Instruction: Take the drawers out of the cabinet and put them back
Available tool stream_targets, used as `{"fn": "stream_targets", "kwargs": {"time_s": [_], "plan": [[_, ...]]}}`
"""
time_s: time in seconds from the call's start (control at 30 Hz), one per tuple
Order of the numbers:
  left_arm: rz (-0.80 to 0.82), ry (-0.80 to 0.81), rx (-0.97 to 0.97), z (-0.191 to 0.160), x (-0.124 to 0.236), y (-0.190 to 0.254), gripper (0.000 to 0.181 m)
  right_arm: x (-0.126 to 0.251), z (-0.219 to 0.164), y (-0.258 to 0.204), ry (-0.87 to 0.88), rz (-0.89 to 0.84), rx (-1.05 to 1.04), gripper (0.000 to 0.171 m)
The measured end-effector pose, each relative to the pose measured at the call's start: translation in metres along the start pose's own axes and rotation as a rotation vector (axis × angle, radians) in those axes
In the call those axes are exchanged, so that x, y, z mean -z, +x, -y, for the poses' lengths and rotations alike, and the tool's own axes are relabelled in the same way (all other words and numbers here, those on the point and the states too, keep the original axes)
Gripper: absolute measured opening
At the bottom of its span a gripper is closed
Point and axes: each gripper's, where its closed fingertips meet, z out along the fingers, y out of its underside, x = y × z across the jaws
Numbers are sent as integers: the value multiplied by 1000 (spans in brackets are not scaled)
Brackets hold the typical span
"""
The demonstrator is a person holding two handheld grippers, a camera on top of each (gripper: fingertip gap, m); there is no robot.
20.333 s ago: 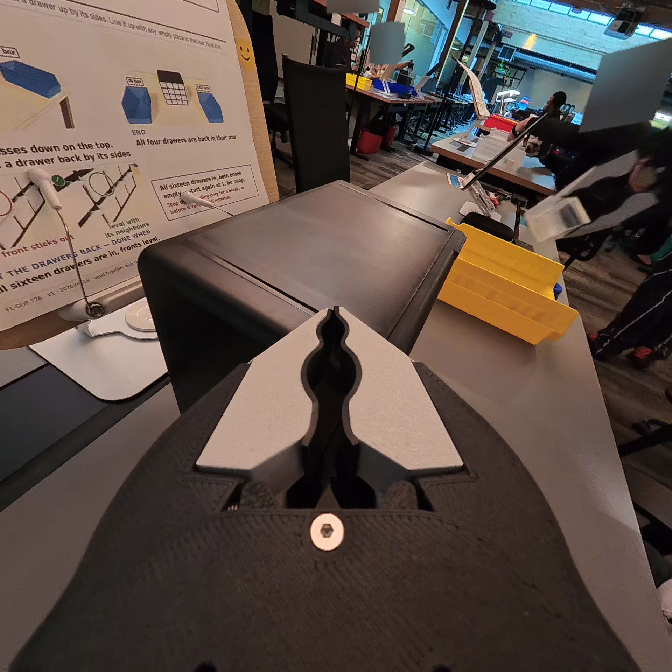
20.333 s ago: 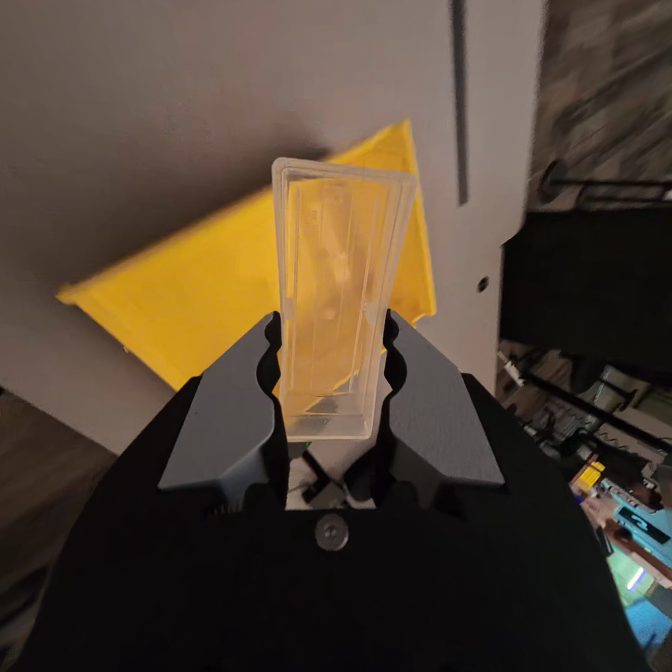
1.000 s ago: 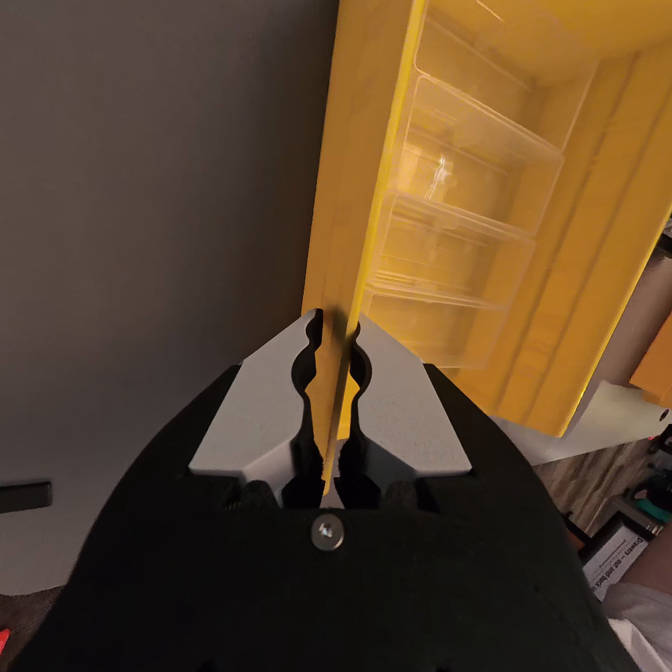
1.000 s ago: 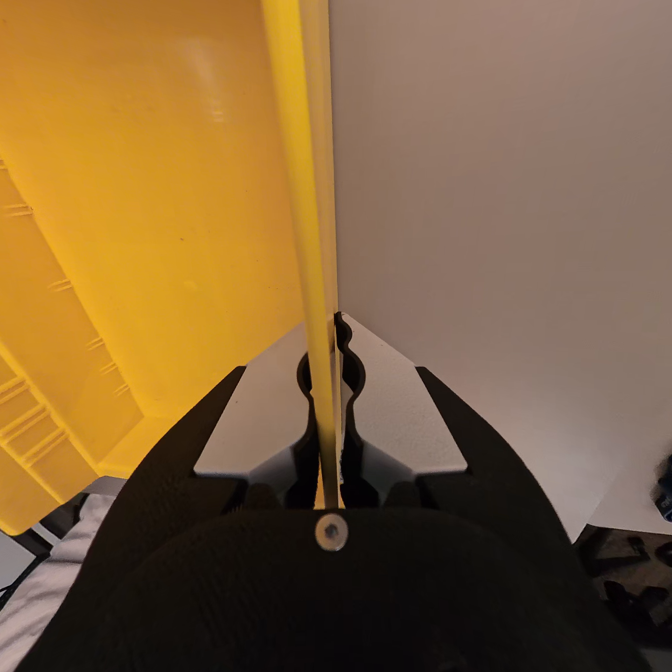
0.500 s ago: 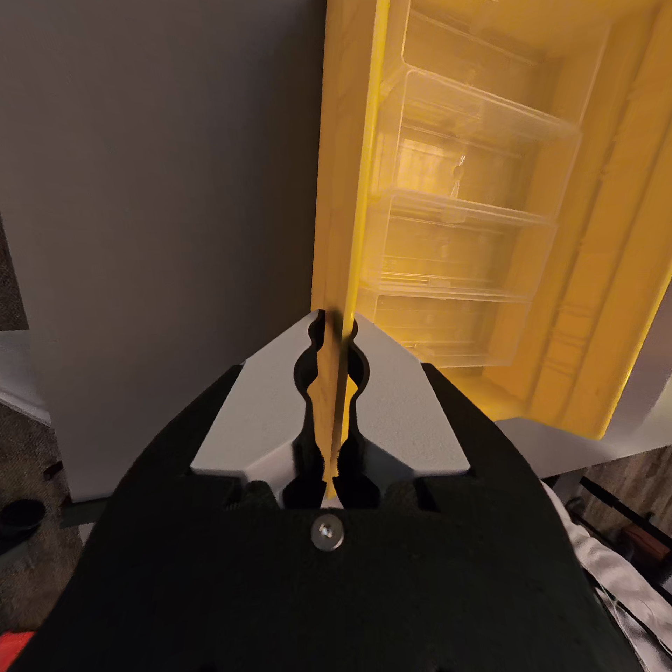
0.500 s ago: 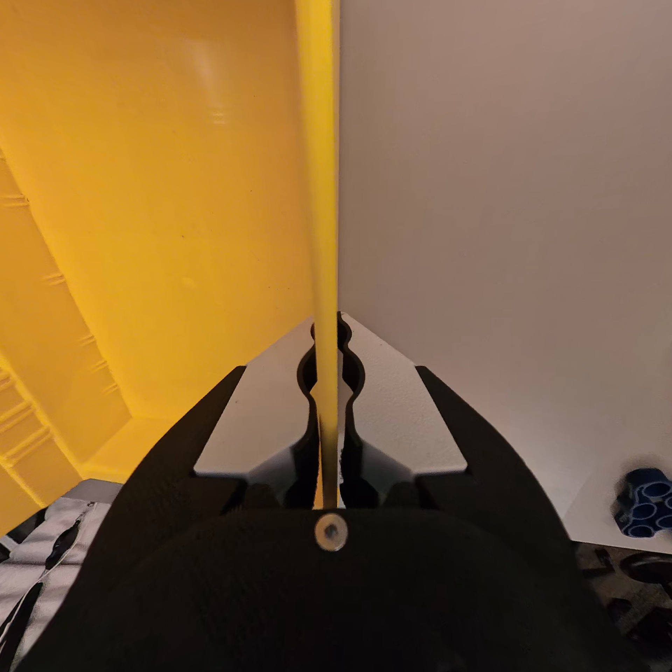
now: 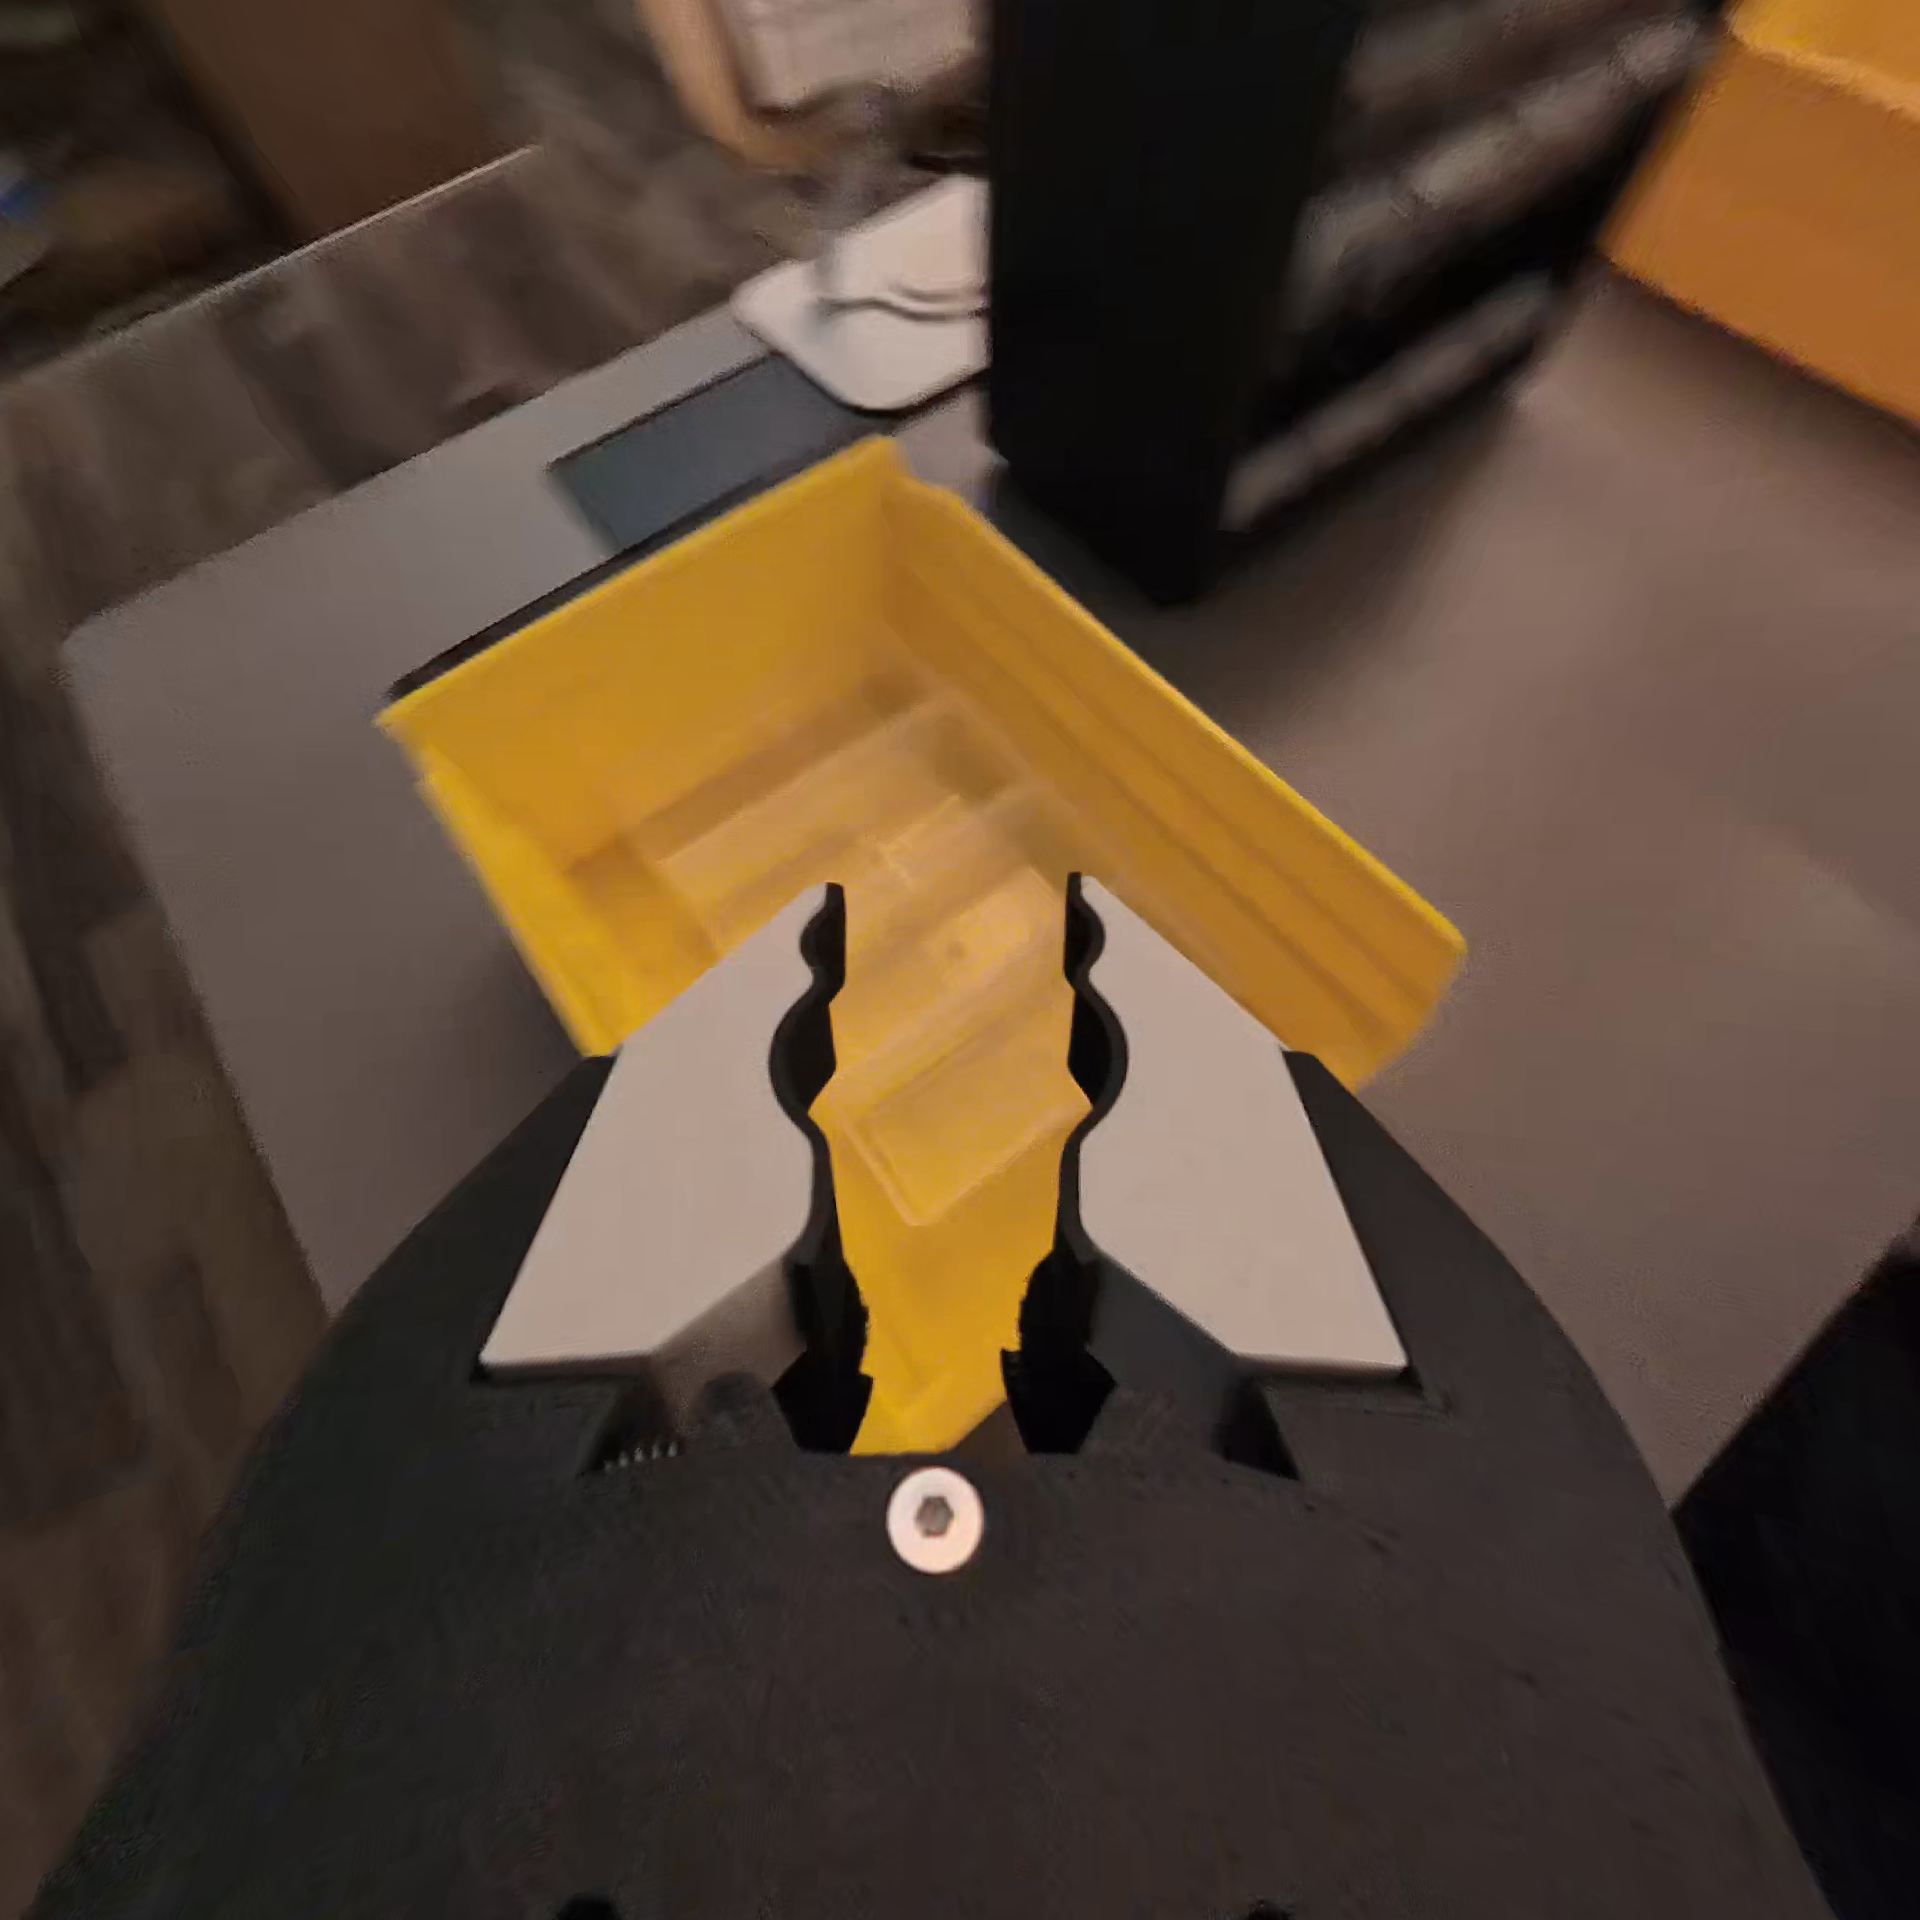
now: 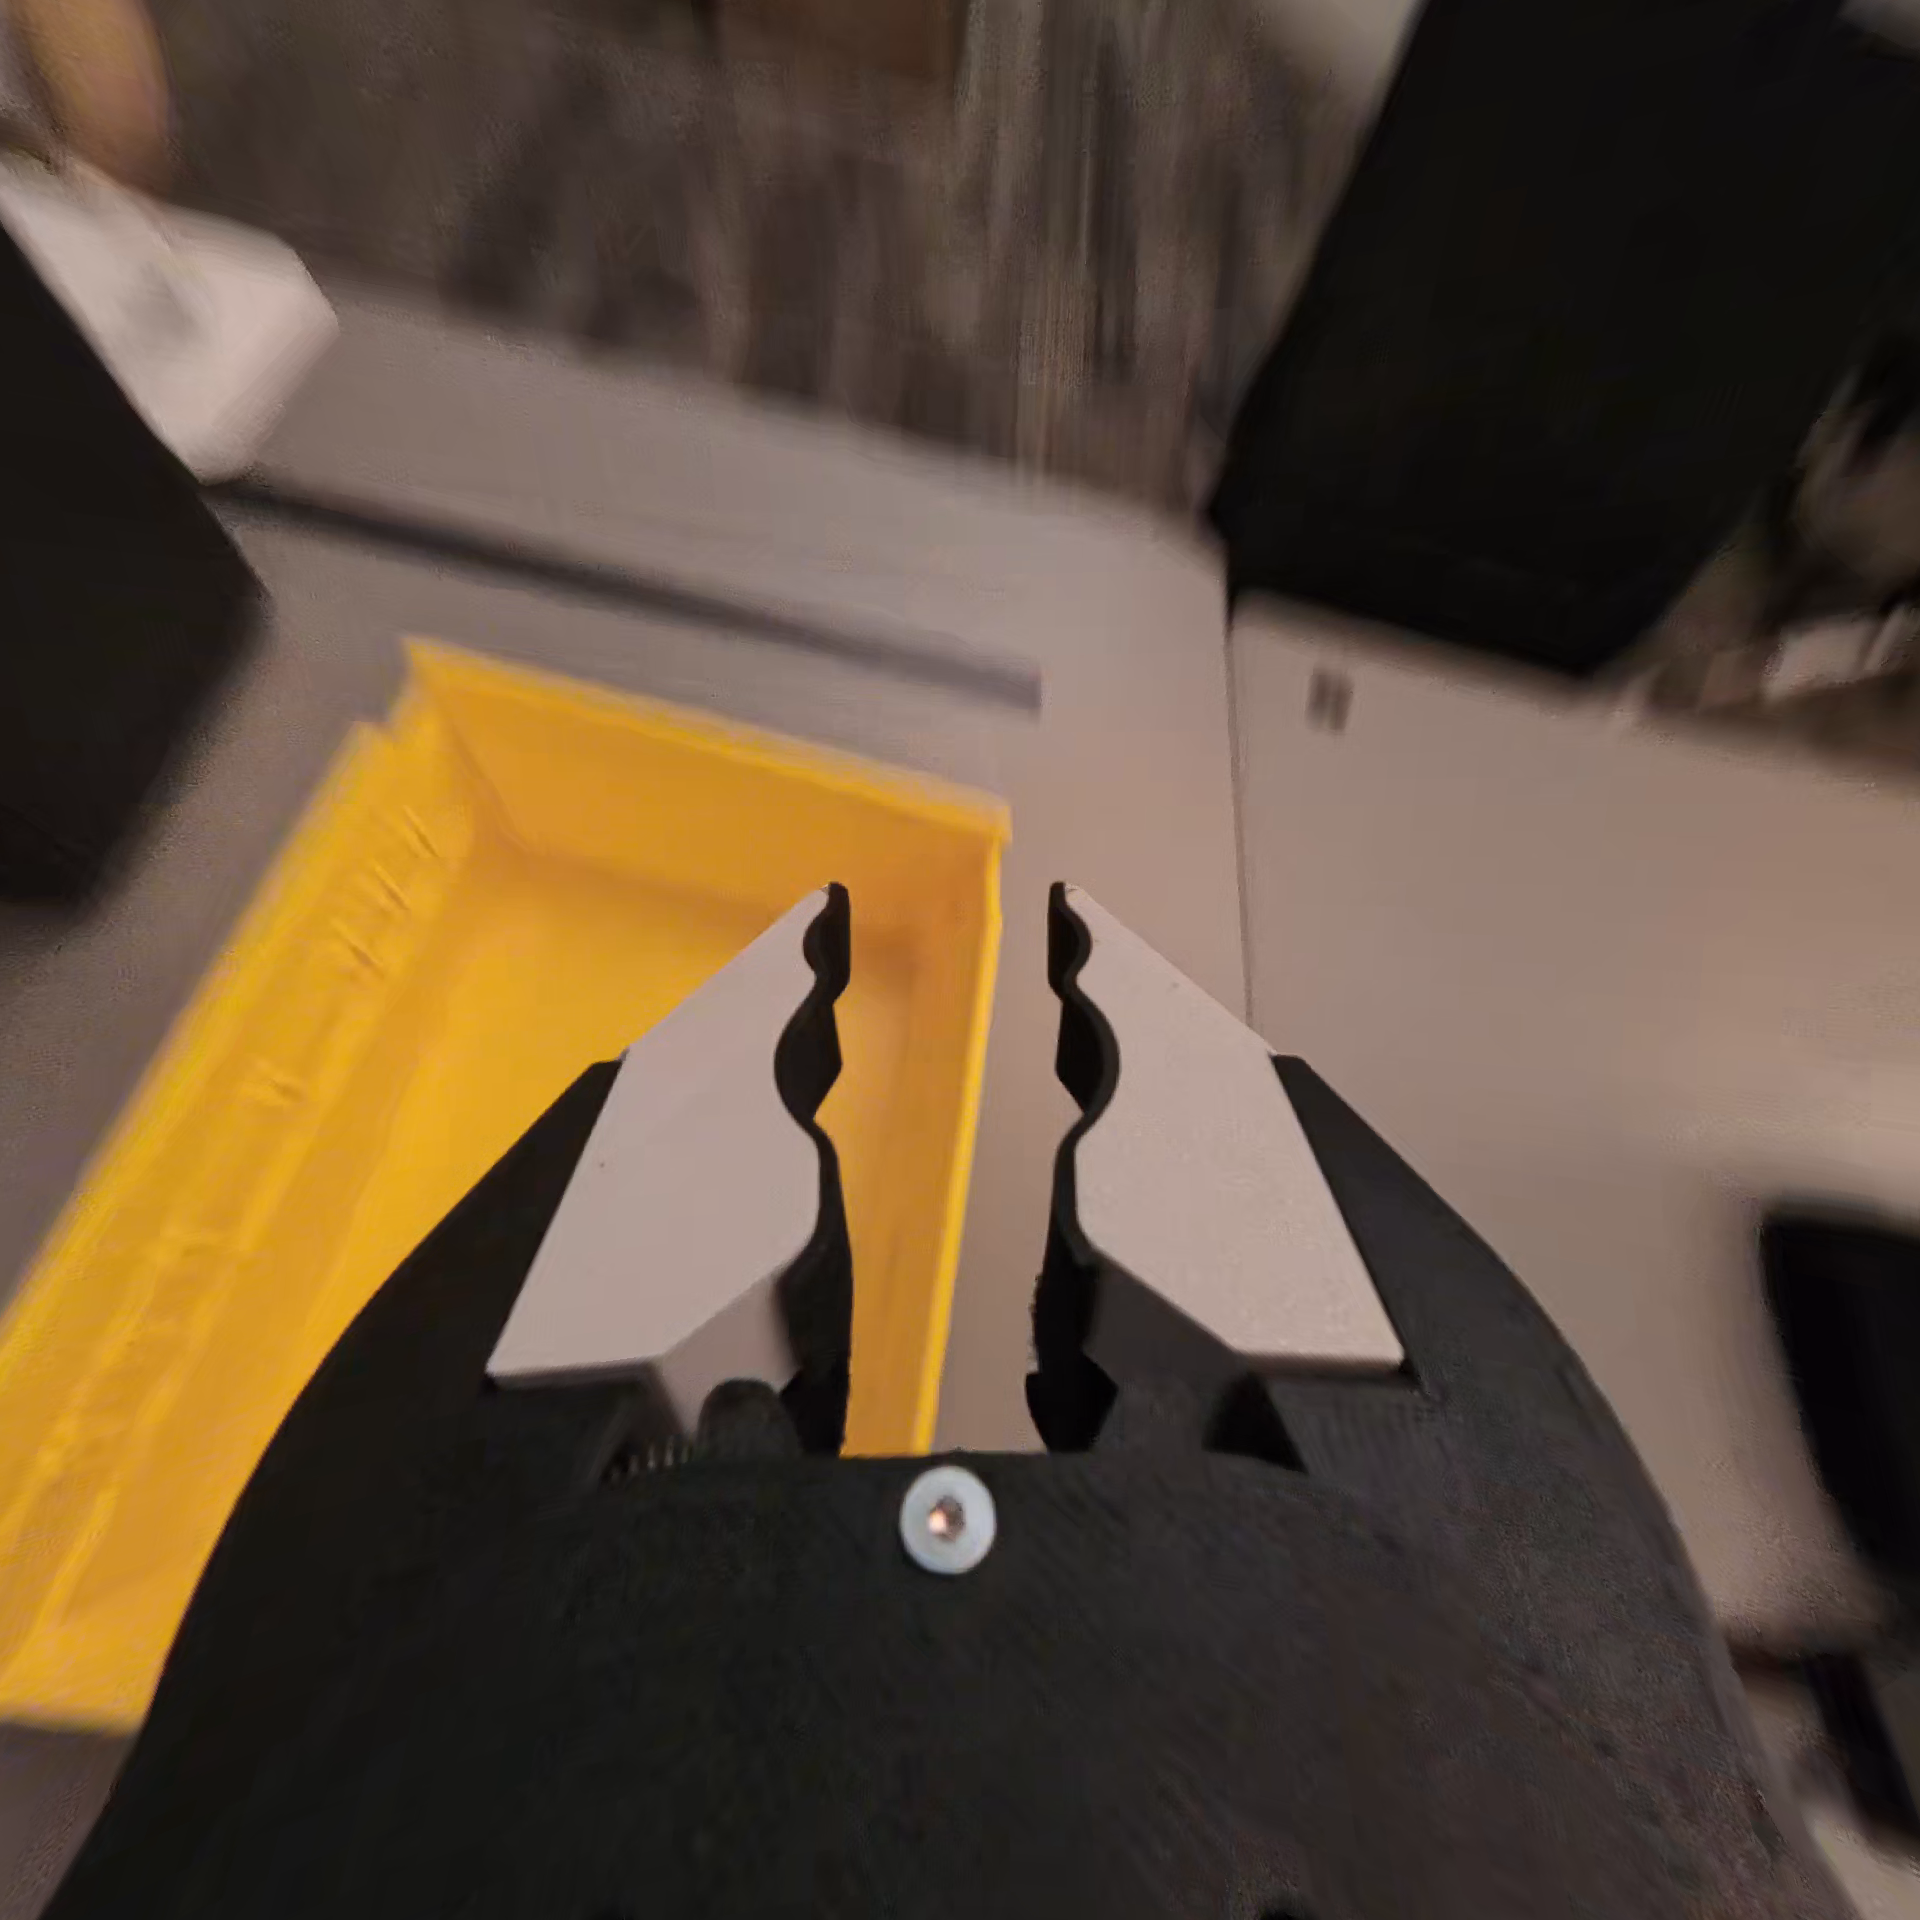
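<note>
A yellow drawer [image 7: 727,665] lies on the grey table [image 7: 260,831], with clear plastic dividers [image 7: 935,810] inside it. My left gripper [image 7: 948,888] is open and hovers above the drawer's near corner, holding nothing. The same drawer shows in the right wrist view [image 8: 582,935] at the lower left. My right gripper [image 8: 948,894] is open and empty above the drawer's right wall. A black cabinet [image 7: 1195,260] stands behind the drawer; the view is blurred.
A second yellow drawer [image 7: 1766,229] lies at the far right of the table. A white device [image 7: 883,312] and a dark flat pad [image 7: 707,468] lie behind the drawer. Black boxes [image 8: 1538,291] and a white table [image 8: 1507,987] show in the right wrist view. There is about 80 cm between the tips of the two grippers. My right tips are about 55 cm from the black cabinet [image 7: 1195,260], my left tips only 30 cm.
Both grippers were shut on the drawer's side walls. Now both have let go, opened and pulled up and back, and the drawer rests on the table.
</note>
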Motion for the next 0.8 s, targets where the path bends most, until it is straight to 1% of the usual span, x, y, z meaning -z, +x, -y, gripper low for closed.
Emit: {"fn": "stream_targets", "kwargs": {"time_s": [0.07,0.1,0.13,0.17,0.2,0.27,0.3,0.37,0.53,0.63,0.73,0.8], "plan": [[-55,-89,-164,-19,-16,22,34,44,64,-31,336,39,33,42],[-77,-148,-219,-31,-24,28,29,68,90,-51,474,91,20,47],[-112,-203,-250,-42,-31,33,29,92,111,-75,593,164,1,54],[-154,-255,-263,-52,-37,38,29,115,129,-98,695,236,-15,59],[-193,-307,-272,-62,-41,41,29,137,143,-121,788,300,-24,59],[-215,-418,-317,-82,-47,36,30,173,162,-161,940,402,-26,57],[-218,-472,-343,-92,-50,33,31,184,167,-179,994,436,-17,51],[-229,-565,-382,-109,-56,28,30,192,171,-210,1061,474,1,42],[-266,-692,-449,-132,-65,27,20,174,181,-269,1045,581,34,42],[-271,-763,-503,-145,-67,25,7,163,190,-280,1028,604,34,42],[-263,-784,-538,-146,-68,23,3,152,188,-285,986,637,16,42],[-275,-794,-550,-145,-65,25,2,149,188,-290,987,687,-5,35]]}}
